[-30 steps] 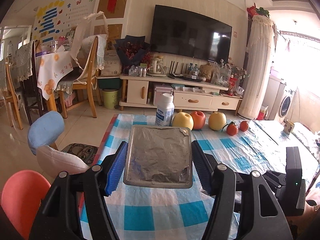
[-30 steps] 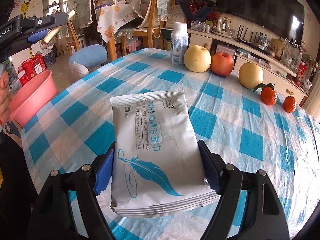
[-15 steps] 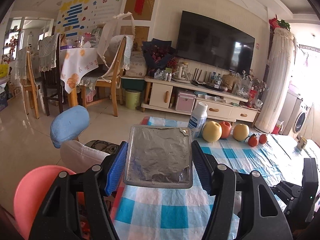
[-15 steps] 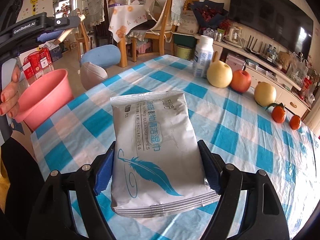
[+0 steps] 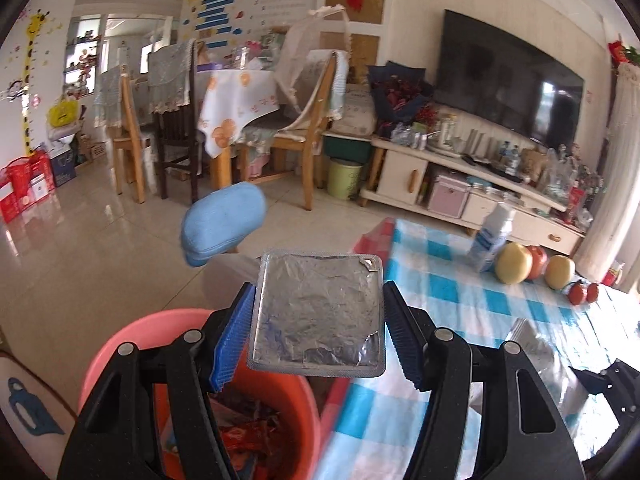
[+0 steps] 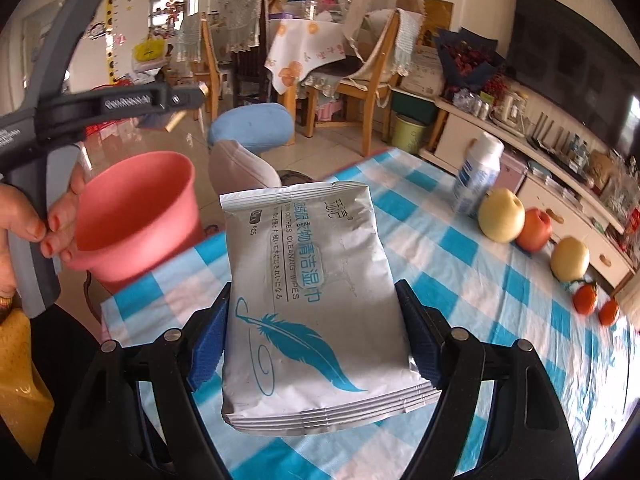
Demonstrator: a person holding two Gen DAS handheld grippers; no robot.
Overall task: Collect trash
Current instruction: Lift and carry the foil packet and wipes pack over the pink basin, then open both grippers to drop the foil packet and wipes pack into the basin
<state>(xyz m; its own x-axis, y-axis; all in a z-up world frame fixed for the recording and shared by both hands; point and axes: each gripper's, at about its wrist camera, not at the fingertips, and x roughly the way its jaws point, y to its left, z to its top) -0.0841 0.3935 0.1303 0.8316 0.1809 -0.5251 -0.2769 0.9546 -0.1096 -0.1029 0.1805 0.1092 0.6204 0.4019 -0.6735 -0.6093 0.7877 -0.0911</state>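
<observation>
My left gripper [image 5: 318,330] is shut on a flat silver foil blister sheet [image 5: 316,312] and holds it in the air above a pink bin [image 5: 120,344] that has red wrappers inside. My right gripper [image 6: 314,346] is shut on a white wet-wipes pack with a blue feather print [image 6: 312,300], held above the left end of the blue-checked table [image 6: 500,320]. In the right wrist view the pink bin [image 6: 136,220] stands off the table's left end, with the left gripper's handle [image 6: 48,128] above it in a hand.
A white bottle [image 6: 478,174], two yellow pears [image 6: 500,216], a red apple [image 6: 536,228] and small oranges [image 6: 586,298] stand along the table's far side. A blue-cushioned stool [image 5: 224,220] stands on the floor beyond the bin. Chairs and a TV cabinet stand further back.
My left gripper has swung left off the table with the foil sheet and now hangs over the pink bin. My right gripper has moved left with the wipes pack toward the bin.
</observation>
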